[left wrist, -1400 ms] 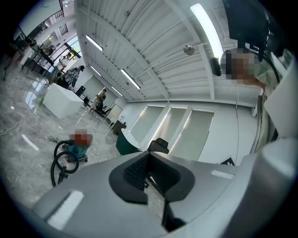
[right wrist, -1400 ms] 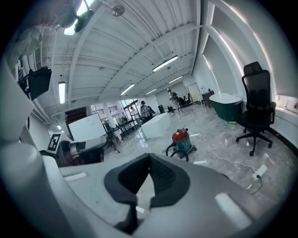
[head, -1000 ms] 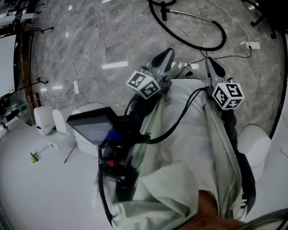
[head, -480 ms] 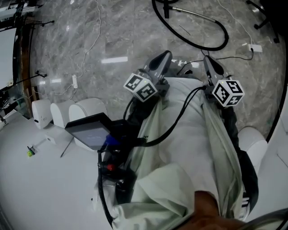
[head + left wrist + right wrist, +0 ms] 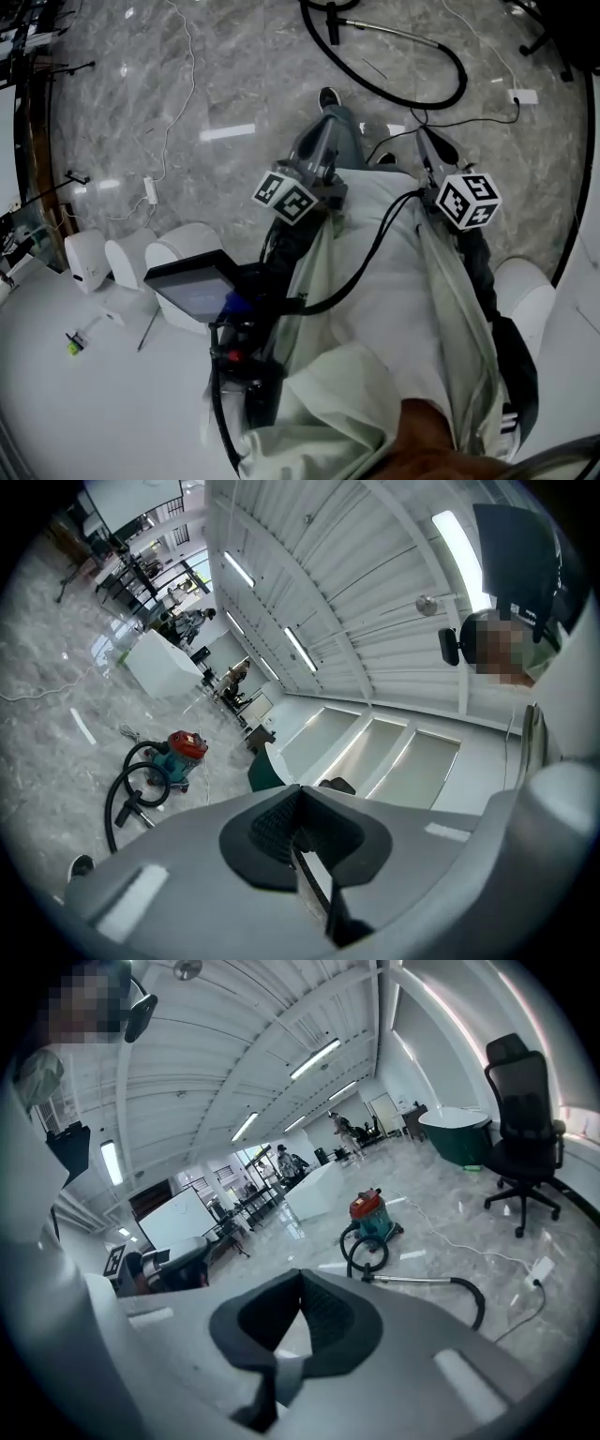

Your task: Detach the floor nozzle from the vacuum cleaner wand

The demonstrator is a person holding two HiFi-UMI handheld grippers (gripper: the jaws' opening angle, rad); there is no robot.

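Closing in: we are stepping toward the vacuum cleaner (image 5: 371, 1211). Against a second ago, a shoe (image 5: 328, 97) is now showing ahead of us and both marker cubes are sitting lower in the head view.
Left: the left hand-held gripper (image 5: 314, 150) is keeping its jaws pressed together with nothing between them and is pointing about level.
Right: the right hand-held gripper (image 5: 429, 141) is likewise pressed together and empty, and is dipping toward the floor (image 5: 234, 75).
Task thing: the wand (image 5: 398, 33) is lying on the floor ahead of us, running into the looped black hose (image 5: 445, 84). We are reading the dark piece at its other end as the floor nozzle (image 5: 330, 23), though it is too small to be sure. It is lying well apart from both grippers.
Meaning: we are judging this as the approach phase. Nothing is being touched, and the detach is not yet starting.
Next: we are expecting to need the jaws spreading before any grip on wand or nozzle.
Counts: we are counting two grippers, one vacuum cleaner, one hose, one wand, one nozzle and one office chair (image 5: 520, 1129).
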